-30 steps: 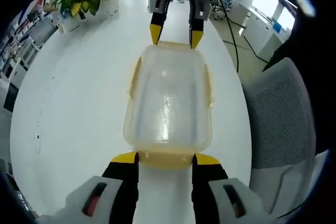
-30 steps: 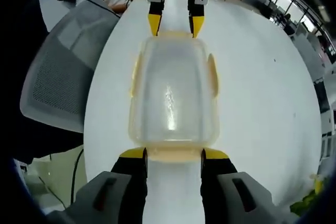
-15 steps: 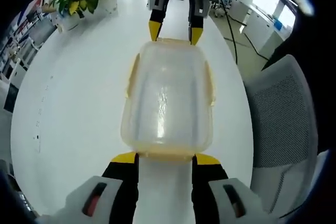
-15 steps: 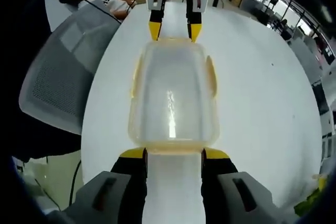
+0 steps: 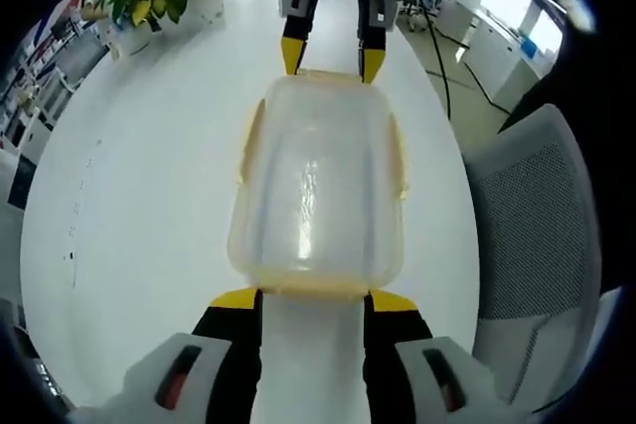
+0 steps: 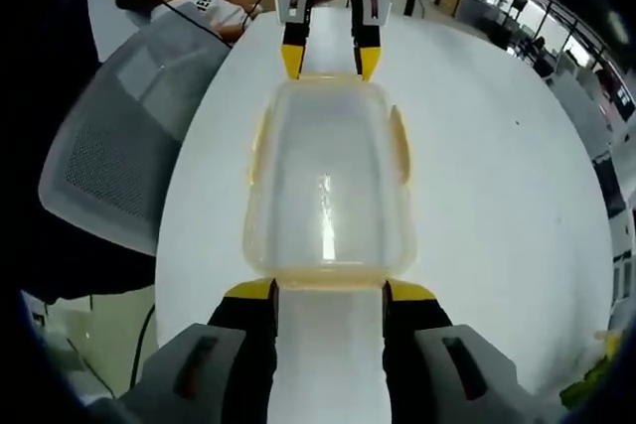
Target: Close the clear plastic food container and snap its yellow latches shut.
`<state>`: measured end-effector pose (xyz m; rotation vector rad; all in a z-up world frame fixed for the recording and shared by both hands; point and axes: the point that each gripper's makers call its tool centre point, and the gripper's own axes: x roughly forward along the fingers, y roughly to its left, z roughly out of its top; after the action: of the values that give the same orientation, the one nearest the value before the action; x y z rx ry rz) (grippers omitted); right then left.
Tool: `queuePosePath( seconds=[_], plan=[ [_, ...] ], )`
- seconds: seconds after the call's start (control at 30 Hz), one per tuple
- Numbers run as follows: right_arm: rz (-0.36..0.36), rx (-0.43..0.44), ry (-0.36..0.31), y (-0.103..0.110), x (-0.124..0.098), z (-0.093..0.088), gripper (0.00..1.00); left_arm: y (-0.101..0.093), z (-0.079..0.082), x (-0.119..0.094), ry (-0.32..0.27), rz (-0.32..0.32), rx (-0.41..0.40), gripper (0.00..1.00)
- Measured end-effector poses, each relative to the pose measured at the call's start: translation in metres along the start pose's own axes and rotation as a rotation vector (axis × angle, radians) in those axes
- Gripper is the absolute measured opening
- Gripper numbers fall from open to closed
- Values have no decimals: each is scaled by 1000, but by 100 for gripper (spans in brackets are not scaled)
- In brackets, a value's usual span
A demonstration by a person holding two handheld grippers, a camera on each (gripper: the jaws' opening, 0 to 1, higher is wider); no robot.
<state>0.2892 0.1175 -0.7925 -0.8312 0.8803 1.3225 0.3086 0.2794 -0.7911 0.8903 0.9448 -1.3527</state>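
Black claw arms, yellow tips, grey housings with red marks

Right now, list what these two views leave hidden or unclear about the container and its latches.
1. End latches: in the left gripper view the left claw covers the near end of the food container; the right claw covers the far end.
2. Side latches: thin yellow strips, too small to tell whether snapped.
3. Lid seal: clear plastic and glare blur it.
4. Claw contact with the container edge: cannot tell.
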Motion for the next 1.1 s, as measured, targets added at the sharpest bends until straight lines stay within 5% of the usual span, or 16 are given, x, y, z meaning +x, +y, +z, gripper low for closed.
queuePosePath(
  seconds=[0.23,0.5,0.7,0.9,1.1],
  plan=[
    [0,33,-18,0,-2,-2,39,-1,0,-3,-11,-2,-36,36],
    [-19,242,-124,-4,-20,-8,41,-3,-7,-11,-57,6,-151,37],
    [-19,513,-297,-11,-32,2,40,-3,-5,-18,-211,46,-403,36],
    [-65,638,-374,-14,-36,5,37,-5,3,-25,-373,54,-672,34],
    [-46,815,-447,-10,-33,8,34,2,3,-24,-431,84,-855,33]
  ],
)
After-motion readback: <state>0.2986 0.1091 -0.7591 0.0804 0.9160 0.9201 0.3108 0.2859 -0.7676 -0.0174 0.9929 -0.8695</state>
